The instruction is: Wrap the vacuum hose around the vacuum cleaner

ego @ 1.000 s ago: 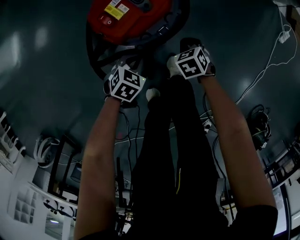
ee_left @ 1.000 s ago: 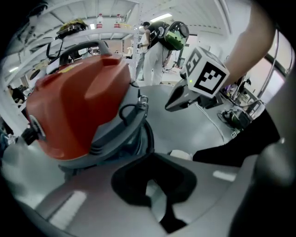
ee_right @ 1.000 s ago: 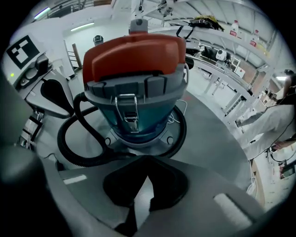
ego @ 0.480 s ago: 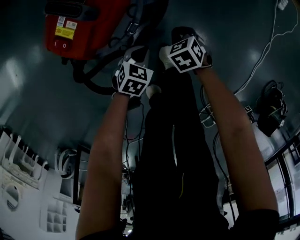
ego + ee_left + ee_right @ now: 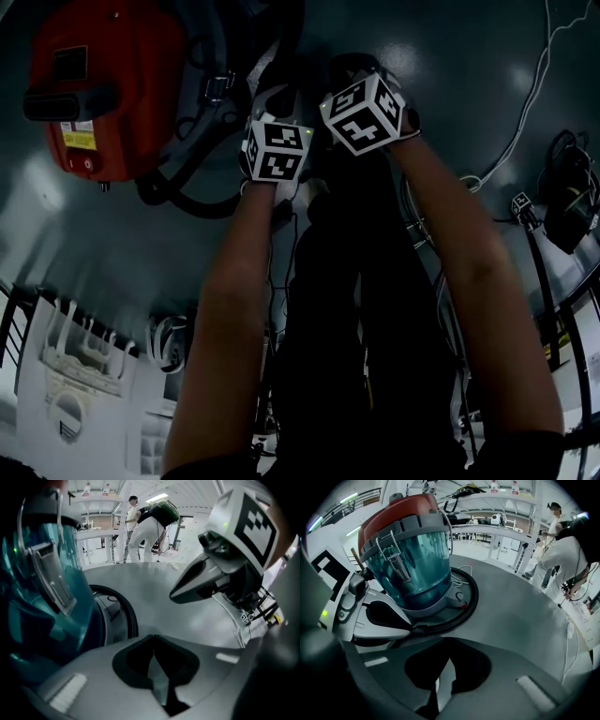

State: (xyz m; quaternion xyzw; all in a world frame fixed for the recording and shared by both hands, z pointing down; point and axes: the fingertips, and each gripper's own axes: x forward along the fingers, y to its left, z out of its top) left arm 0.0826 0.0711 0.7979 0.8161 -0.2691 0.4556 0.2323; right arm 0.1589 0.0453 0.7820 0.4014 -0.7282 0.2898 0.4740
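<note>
Right gripper view, fwiw: the hose [image 5: 474, 595] was seen looped round the base of the vacuum cleaner [image 5: 410, 559] at 11 o'clock, the left gripper [image 5: 153, 641] and right gripper [image 5: 449, 660] were clamped shut on nothing, so the job was judged mostly done, with maybe a loose tail left.

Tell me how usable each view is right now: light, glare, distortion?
Head view: dim and underexposed, glare patches on the floor, yet the red vacuum cleaner reads. Left gripper view: heavy fisheye bending, the cleaner's teal canister close and soft at left. Right gripper view: well lit, curved at the edges, hose sharp.
</note>
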